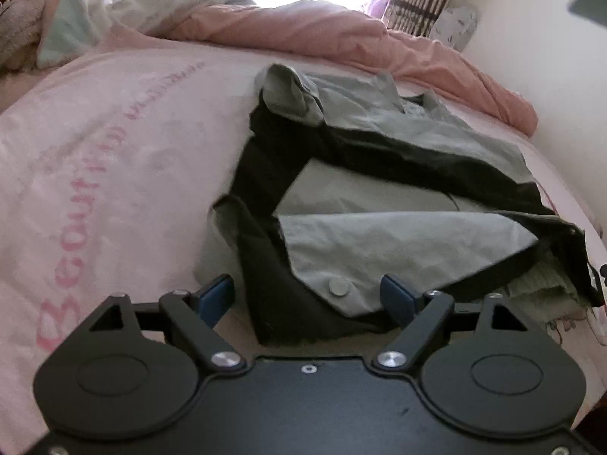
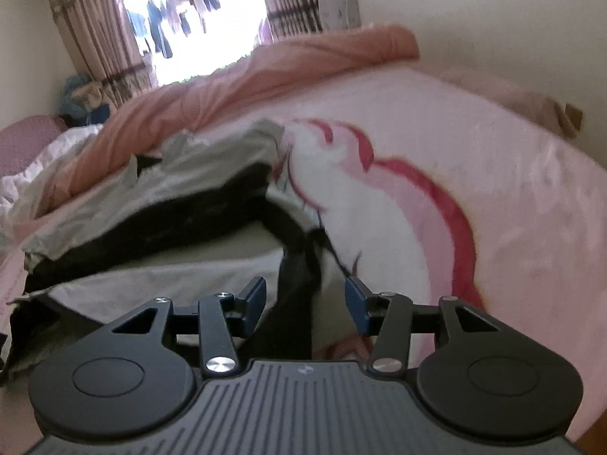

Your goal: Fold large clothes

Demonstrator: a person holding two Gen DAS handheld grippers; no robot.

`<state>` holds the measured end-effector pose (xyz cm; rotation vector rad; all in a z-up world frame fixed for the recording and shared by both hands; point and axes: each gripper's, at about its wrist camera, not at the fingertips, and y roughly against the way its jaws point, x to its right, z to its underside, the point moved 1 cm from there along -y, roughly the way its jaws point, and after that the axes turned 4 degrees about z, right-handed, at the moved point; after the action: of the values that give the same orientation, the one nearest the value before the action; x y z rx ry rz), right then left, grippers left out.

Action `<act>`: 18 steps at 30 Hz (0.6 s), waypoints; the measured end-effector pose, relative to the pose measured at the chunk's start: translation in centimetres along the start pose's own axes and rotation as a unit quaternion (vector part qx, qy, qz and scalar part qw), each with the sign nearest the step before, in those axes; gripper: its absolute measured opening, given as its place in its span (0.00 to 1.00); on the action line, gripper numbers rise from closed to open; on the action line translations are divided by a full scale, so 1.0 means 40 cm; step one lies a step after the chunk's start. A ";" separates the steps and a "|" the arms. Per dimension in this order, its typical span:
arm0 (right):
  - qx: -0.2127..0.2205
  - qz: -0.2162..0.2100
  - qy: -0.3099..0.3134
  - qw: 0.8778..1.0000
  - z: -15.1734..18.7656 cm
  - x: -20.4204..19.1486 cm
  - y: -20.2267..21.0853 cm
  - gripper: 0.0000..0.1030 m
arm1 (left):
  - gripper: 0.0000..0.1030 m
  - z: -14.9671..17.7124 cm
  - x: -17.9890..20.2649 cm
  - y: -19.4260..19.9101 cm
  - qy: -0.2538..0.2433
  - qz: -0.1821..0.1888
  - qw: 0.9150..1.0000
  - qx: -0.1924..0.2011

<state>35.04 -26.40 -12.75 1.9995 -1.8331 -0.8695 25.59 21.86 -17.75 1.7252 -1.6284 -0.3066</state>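
1. A grey and black jacket (image 1: pixel 398 174) lies partly folded on a bed covered with a pale pink blanket (image 1: pixel 114 159). In the left wrist view it sits right of the middle of the bed; in the right wrist view it lies to the left.
2. Grey panels of the jacket are folded over black ones. A round grey snap button (image 1: pixel 338 287) shows on the near grey flap.
3. The left claw (image 1: pixel 309 295) hangs over the near edge of the jacket with its jaws wide apart. The near black corner and the grey flap with the button lie in the gap between its blue pads (image 1: pixel 216 295), and neither pad presses on the cloth.
4. The right claw (image 2: pixel 306 299) hangs over the jacket's other near corner, its jaws about half spread. A strip of black cloth runs up between its blue pads (image 2: pixel 255 299), which do not squeeze it.
5. The blanket carries pink lettering (image 1: pixel 76 239) in the left wrist view and a large pink and red cartoon figure (image 2: pixel 398 204) in the right wrist view.
6. A salmon pink quilt (image 1: pixel 341 34) is bunched along the far side of the bed, and a white quilt (image 1: pixel 125 0) lies beside it.
7. Beyond the bed, striped curtains (image 2: pixel 95 38) frame a bright window (image 2: pixel 197 11), where clothes hang outside.
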 end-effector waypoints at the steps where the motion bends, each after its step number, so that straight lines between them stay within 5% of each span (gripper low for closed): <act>1: -0.008 -0.008 -0.003 1.000 0.005 -0.002 -0.005 0.55 | 0.81 0.003 0.003 -0.003 -0.001 0.000 1.000 -0.004; 4: -0.038 -0.039 -0.013 0.998 0.018 -0.011 -0.033 0.58 | 0.81 0.009 0.005 -0.011 0.000 0.002 1.000 -0.012; 6: -0.041 -0.025 -0.011 0.999 0.034 -0.023 -0.047 0.46 | 0.76 0.015 0.004 -0.012 0.000 0.004 1.000 -0.012; 8: -0.028 -0.026 -0.005 0.999 0.046 -0.033 -0.030 0.03 | 0.46 0.016 0.000 -0.010 0.000 -0.003 1.000 -0.013; 10: -0.015 -0.002 0.008 1.000 0.047 -0.038 -0.001 0.03 | 0.30 0.011 -0.010 0.009 0.002 0.000 1.000 -0.013; 14: 0.017 -0.032 -0.031 0.999 0.020 -0.007 0.090 0.02 | 0.04 -0.022 0.000 0.083 -0.004 0.008 1.000 0.023; 18: 0.069 -0.062 -0.061 0.994 -0.068 -0.012 0.146 0.01 | 0.04 -0.110 0.023 0.156 0.002 0.018 0.995 0.095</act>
<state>32.04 -27.30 -7.12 2.2115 -1.8983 -0.9423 23.73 22.93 -10.35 1.8323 -1.7316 -0.1336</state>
